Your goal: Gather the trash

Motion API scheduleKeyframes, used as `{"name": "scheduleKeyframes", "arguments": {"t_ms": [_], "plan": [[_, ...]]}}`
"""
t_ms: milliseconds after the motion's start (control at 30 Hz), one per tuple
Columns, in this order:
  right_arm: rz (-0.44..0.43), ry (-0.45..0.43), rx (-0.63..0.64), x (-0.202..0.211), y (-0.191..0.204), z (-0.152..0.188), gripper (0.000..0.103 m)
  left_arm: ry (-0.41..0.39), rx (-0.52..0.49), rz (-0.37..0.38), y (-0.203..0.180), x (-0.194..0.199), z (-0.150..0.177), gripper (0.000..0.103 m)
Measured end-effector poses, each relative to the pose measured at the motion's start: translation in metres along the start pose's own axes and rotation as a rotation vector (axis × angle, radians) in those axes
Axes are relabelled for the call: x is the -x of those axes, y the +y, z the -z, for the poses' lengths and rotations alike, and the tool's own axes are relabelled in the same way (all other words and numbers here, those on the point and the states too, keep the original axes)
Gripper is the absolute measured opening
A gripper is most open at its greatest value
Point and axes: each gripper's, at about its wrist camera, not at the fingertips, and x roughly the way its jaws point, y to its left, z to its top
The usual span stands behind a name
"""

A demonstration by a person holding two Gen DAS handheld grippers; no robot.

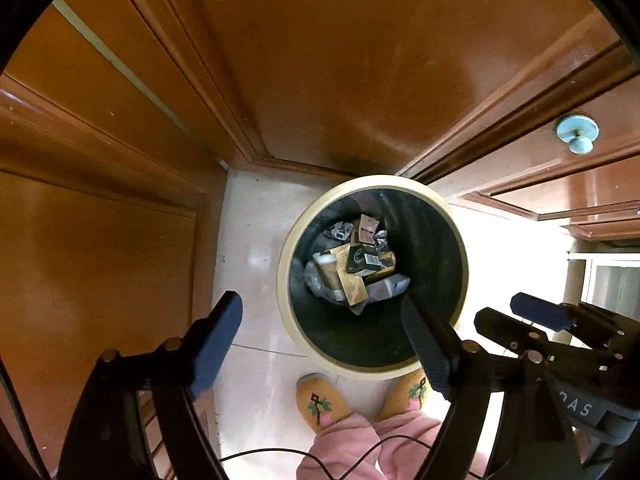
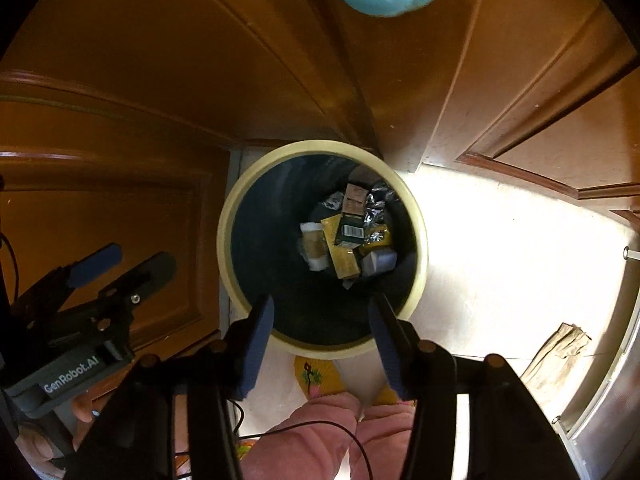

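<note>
Cream-rimmed and round, the trash bin (image 1: 285, 264) is standing on pale glossy floor tiles (image 1: 256, 232) against brown wooden cabinets (image 1: 320, 60), holding crumpled foil and boxy cartons (image 2: 346, 236). Both the left gripper (image 1: 320, 320) and right gripper (image 2: 322, 322) are hovering above it, jaws spread, pinching nothing.

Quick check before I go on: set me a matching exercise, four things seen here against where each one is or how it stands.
Things:
1 trash bin
2 blue knob
3 paper cup
4 left gripper

Places or states:
A on the brown cabinet door
B lying at the bottom of the bin
C on the pale floor, cream rim
D jaws open, nothing between them

Pairs: 1-C, 2-A, 3-B, 4-D
</note>
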Motion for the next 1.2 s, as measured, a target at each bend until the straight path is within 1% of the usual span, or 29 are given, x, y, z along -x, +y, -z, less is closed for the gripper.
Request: {"name": "scheduleKeyframes", "arguments": {"t_ms": [100,233,400,600,767,867,1067,1200], "plan": [[0.000,-0.006,0.003,0.004,0.000,0.002,0.050,-0.013,0.001,0.005,-0.006,0.013,0.003,0.081],[-0.004,-0.019,-0.012,0.020,0.004,0.006,0.050,-0.028,0.000,0.005,-0.009,0.037,0.006,0.081],[-0.017,-0.046,-0.041,0.056,0.008,0.017,0.050,-0.053,-0.007,0.004,-0.010,0.082,0.010,0.081],[-0.023,-0.086,-0.061,0.116,0.021,0.034,0.050,-0.096,-0.019,0.009,-0.017,0.153,0.015,0.082],[-0.038,-0.133,-0.073,0.169,0.035,0.045,0.050,-0.144,-0.027,0.025,-0.023,0.215,0.018,0.082],[-0.045,-0.168,-0.078,0.204,0.046,0.050,0.050,-0.186,-0.027,0.039,-0.025,0.258,0.018,0.082],[-0.063,-0.264,-0.077,0.281,0.067,0.062,0.050,-0.264,-0.029,0.072,-0.024,0.335,0.020,0.082],[-0.074,-0.327,-0.087,0.321,0.077,0.069,0.050,-0.323,-0.043,0.078,-0.027,0.381,0.016,0.082]]}}
